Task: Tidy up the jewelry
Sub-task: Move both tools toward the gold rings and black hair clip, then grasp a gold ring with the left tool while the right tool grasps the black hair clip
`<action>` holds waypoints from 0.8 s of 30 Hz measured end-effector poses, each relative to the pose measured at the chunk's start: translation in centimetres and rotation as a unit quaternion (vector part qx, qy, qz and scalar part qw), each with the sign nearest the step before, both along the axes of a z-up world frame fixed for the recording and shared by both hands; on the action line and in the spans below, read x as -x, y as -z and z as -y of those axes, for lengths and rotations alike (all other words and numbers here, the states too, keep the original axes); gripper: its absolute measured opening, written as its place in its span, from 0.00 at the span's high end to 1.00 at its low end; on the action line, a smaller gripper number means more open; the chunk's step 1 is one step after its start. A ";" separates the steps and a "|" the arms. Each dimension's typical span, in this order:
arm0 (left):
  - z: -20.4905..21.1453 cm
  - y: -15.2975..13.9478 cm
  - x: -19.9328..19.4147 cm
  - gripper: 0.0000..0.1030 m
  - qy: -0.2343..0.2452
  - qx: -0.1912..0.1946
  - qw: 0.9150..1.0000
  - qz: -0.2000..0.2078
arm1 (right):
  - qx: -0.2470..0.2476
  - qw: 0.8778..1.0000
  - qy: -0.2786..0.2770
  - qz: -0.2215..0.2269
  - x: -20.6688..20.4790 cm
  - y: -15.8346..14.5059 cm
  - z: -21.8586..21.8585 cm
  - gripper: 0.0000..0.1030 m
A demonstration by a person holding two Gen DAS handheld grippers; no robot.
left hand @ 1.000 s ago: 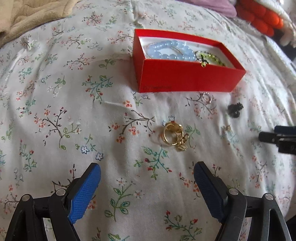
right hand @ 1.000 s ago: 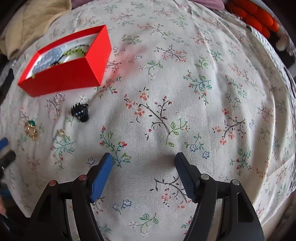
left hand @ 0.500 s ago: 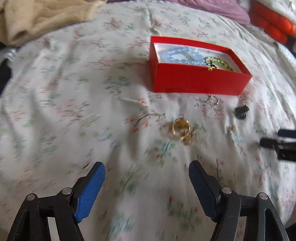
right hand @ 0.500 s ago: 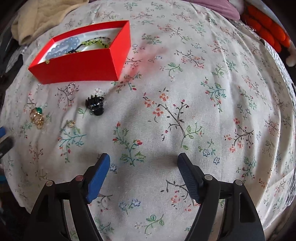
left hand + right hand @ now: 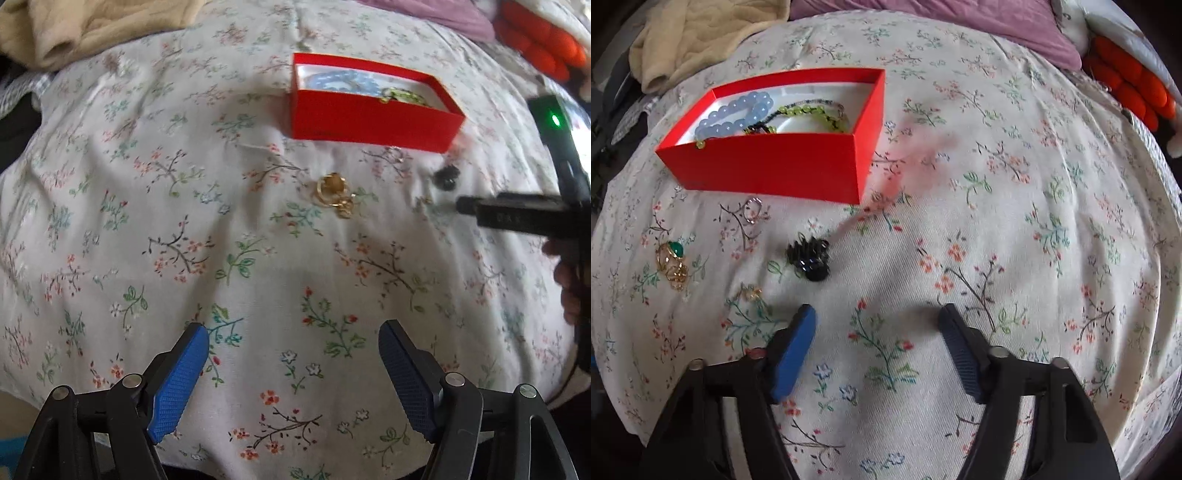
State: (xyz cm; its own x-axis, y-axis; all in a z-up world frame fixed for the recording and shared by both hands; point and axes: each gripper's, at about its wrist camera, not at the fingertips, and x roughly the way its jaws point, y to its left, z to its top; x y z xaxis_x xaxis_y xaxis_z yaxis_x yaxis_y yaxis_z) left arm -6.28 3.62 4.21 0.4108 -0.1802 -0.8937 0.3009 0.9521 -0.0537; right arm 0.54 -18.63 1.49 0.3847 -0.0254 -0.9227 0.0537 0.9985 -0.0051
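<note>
On the floral bedspread, loose jewelry waits just in front of the red box.
Right gripper, empty, its jaws just narrowing, hovers near the black hair claw, likely sizing up for it; left gripper hangs spread and empty, well short of the gold rings. Bead bracelets already lie boxed.

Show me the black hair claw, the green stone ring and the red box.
black hair claw (image 5: 809,258), right wrist view, on its glossy body.
green stone ring (image 5: 676,249), right wrist view, on the stone.
red box (image 5: 768,166), right wrist view, on its front wall.
</note>
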 end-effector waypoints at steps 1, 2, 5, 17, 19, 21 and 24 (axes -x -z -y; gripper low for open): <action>0.2 0.0 -0.1 0.23 0.005 -0.005 1.000 0.001 | -0.002 1.000 -0.004 0.002 -0.4 0.2 0.3 0.46; 0.4 0.2 -0.2 0.23 0.010 -0.010 1.000 0.002 | -0.003 1.000 -0.010 0.005 -0.2 0.1 0.5 0.49; 1.4 1.1 -0.8 0.23 0.030 -0.019 0.999 0.000 | 0.010 1.000 -0.020 0.007 -0.7 0.2 0.4 0.71; 3.5 3.3 -3.8 0.23 0.139 -0.012 0.990 0.024 | -0.039 0.999 -0.021 -0.003 0.9 -0.8 2.5 0.97; 3.1 3.3 -4.5 0.24 0.148 0.002 0.989 0.030 | -0.042 0.999 -0.017 0.002 1.0 -1.2 3.0 0.97; 2.8 3.4 -5.2 0.26 0.154 0.021 0.987 0.031 | -0.050 0.999 -0.015 0.007 1.2 -1.5 3.5 0.97; 2.6 3.7 -6.4 0.35 0.152 0.038 0.987 0.033 | -0.063 0.998 -0.008 0.005 1.2 -1.5 4.0 0.96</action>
